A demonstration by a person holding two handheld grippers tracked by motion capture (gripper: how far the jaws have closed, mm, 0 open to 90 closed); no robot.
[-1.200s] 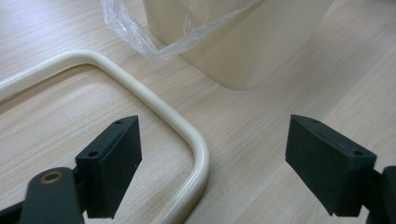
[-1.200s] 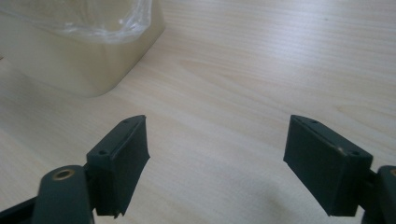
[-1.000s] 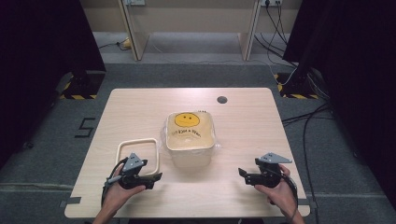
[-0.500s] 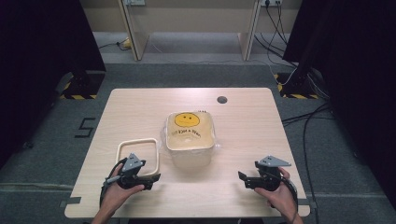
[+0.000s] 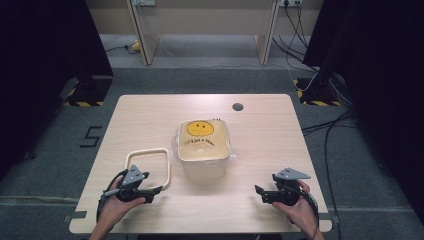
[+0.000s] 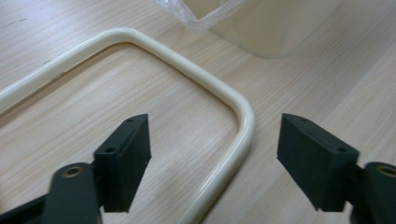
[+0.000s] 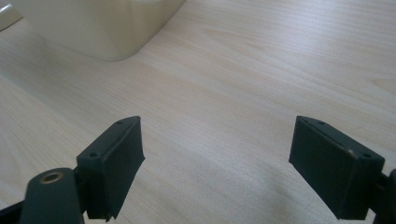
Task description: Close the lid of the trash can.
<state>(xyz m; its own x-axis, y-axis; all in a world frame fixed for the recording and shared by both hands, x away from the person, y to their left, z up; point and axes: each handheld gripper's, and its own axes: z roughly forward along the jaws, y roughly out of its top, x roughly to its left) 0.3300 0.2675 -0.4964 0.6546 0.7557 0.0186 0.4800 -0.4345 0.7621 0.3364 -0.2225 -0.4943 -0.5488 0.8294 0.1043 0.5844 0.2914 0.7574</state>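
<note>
So the left gripper (image 6: pixel 212 154) has its jaws apart but just closing in, straddling a corner of the cream frame (image 5: pixel 148 167) lying just left of the smiley-bag container (image 5: pixel 204 149). Pads aren't touching it. Right gripper (image 5: pixel 261 194), well right of the container, is spread wide over bare table (image 5: pixel 260 130).
</note>
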